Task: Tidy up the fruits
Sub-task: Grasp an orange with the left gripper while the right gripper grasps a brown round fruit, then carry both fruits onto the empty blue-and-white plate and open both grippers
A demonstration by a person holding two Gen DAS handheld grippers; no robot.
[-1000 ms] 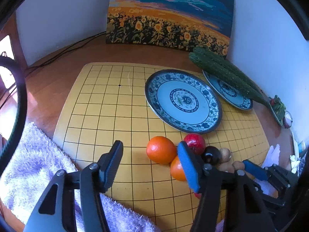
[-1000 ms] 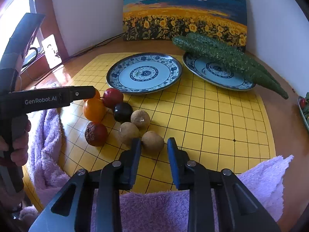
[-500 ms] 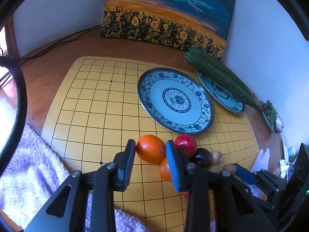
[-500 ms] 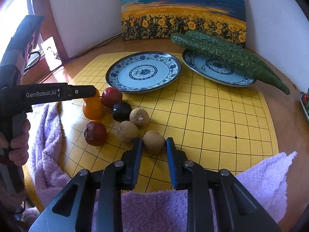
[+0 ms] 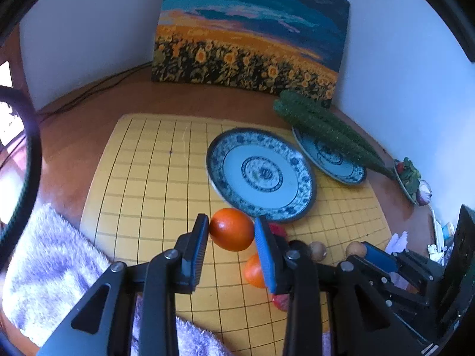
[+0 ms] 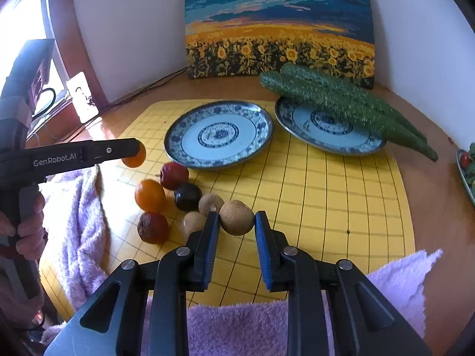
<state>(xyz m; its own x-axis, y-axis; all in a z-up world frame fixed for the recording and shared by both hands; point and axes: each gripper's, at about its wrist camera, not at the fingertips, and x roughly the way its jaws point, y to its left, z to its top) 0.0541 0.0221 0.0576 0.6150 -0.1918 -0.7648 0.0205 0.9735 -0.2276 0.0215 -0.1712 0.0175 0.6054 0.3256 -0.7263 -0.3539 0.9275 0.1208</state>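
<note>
Our left finger point(image 5: 268, 262) hid most of a second orange point(image 5: 253, 271) and a red fruit point(image 5: 280, 301). The far dish point(image 6: 466, 169) was cut off, its contents too small to tell.

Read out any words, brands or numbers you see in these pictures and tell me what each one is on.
"GenRobot.AI": white lettering on the side of the left hand-held gripper, seen from the right wrist view.
No other text: the painting, the two plates and the grid board carry only pictures, patterns and lines.
The small clutter at the table's far edge is too blurred to read.
</note>
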